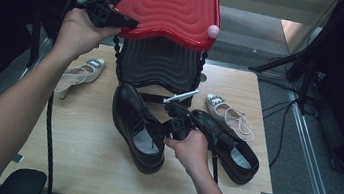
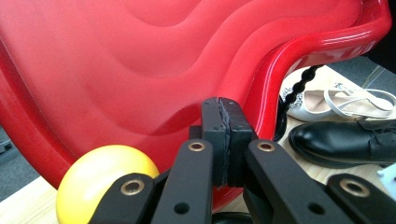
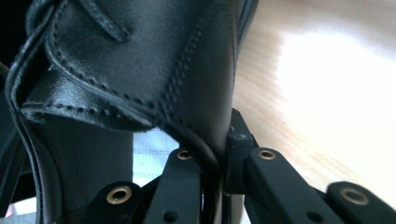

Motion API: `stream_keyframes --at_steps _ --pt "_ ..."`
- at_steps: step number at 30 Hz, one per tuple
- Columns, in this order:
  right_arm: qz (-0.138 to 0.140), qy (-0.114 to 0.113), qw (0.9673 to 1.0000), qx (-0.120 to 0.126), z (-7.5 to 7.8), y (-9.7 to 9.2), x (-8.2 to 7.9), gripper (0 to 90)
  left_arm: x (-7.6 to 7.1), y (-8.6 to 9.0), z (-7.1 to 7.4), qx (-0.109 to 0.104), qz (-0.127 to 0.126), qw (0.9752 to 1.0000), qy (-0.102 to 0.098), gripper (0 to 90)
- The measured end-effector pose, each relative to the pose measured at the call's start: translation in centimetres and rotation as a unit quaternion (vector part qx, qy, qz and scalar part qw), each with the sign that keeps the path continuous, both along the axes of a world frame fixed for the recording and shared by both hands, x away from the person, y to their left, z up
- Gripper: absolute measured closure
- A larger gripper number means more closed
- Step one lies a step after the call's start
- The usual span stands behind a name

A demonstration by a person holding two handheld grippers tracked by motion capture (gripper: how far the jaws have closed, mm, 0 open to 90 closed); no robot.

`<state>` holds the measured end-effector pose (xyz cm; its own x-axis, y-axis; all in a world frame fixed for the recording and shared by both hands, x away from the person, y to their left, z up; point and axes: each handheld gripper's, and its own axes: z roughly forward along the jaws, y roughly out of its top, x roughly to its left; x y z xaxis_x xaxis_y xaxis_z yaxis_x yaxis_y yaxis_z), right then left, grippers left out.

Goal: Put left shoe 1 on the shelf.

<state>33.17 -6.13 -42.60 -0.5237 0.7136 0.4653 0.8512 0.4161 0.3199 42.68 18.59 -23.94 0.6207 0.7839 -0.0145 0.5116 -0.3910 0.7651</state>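
The right gripper view looks straight at the side wall of a black shoe (image 3: pixel 140 70), its stitched leather pinched between the two jaws, so the right gripper (image 1: pixel 175 122) is clamped on the shoe's collar. In the high view this shoe (image 1: pixel 138 128) lies on the wooden table (image 1: pixel 87 151) just in front of a black box (image 1: pixel 159 62) whose red lid (image 1: pixel 172 6) is tipped up. The left gripper (image 1: pixel 119 19) has its jaws pressed together on the lid's edge, holding it open. Judging from this, the box is open and the first shoe is gripped but not yet inside; its mate (image 1: pixel 226 144) and two pale sandals (image 1: pixel 82 72) (image 1: pixel 230 116) lie untouched. Room is tight: the mate lies just beside the right hand (image 1: pixel 193 150), the raised lid overhangs the box mouth, and the beaded straps (image 1: pixel 116 54) hang at its sides, so the shoe must rise clear before going in.
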Motion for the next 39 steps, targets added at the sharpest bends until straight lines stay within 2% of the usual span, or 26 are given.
stream_keyframes --at_steps 2,6,9,12,20,26,29,33,35,36,37,38,39 --pt "-0.002 -0.007 1.0 0.006 0.5 -0.2 0.2 88.0 0.0 0.0 0.0 0.0 0.0 1.0 -0.001 90.0" --pt "-0.014 -0.007 0.9996 0.021 1.5 -1.1 0.5 88.0 0.0 0.0 0.0 0.001 0.0 1.0 0.0 90.0" --pt "-0.033 -0.009 0.9989 0.031 2.2 -1.8 0.8 88.0 0.0 0.0 0.0 0.001 0.0 1.0 0.0 90.0" --pt "-0.048 -0.02 0.998 0.035 2.8 -2.2 1.3 88.1 0.0 -0.1 0.0 0.001 0.001 1.0 -0.001 90.0" --pt "-0.081 -0.046 0.9944 0.05 3.7 -1.2 3.9 88.1 0.0 -0.1 0.0 0.004 0.002 1.0 -0.003 90.0" --pt "-0.122 -0.069 0.9876 0.07 3.7 -0.2 5.7 88.1 -0.1 -0.1 0.0 0.004 0.001 1.0 -0.004 90.0" --pt "-0.139 -0.085 0.984 0.073 3.7 0.6 6.5 88.1 -0.1 -0.1 -0.1 0.003 0.0 1.0 -0.004 90.0" --pt "-0.166 -0.108 0.9763 0.086 3.6 1.7 7.6 88.1 -0.1 -0.1 -0.1 0.004 -0.001 1.0 -0.006 90.0" --pt "-0.182 -0.11 0.9728 0.091 3.5 2.3 8.1 88.0 -0.1 0.0 -0.1 0.004 -0.003 1.0 -0.008 90.0" --pt "-0.187 -0.11 0.9722 0.089 3.4 2.6 8.3 88.0 -0.1 -0.1 -0.1 0.001 -0.001 1.0 -0.009 90.0" --pt "-0.198 -0.108 0.9699 0.092 3.2 2.8 8.6 88.0 -0.1 0.0 -0.1 0.002 -0.002 1.0 -0.009 90.0" --pt "-0.204 -0.106 0.9692 0.089 3.1 3.1 8.9 88.0 -0.1 0.0 -0.1 0.002 -0.002 1.0 -0.009 90.0" --pt "-0.212 -0.11 0.9667 0.092 2.8 3.4 9.1 88.0 -0.1 0.0 -0.1 0.003 -0.003 0.9999 -0.01 90.0"
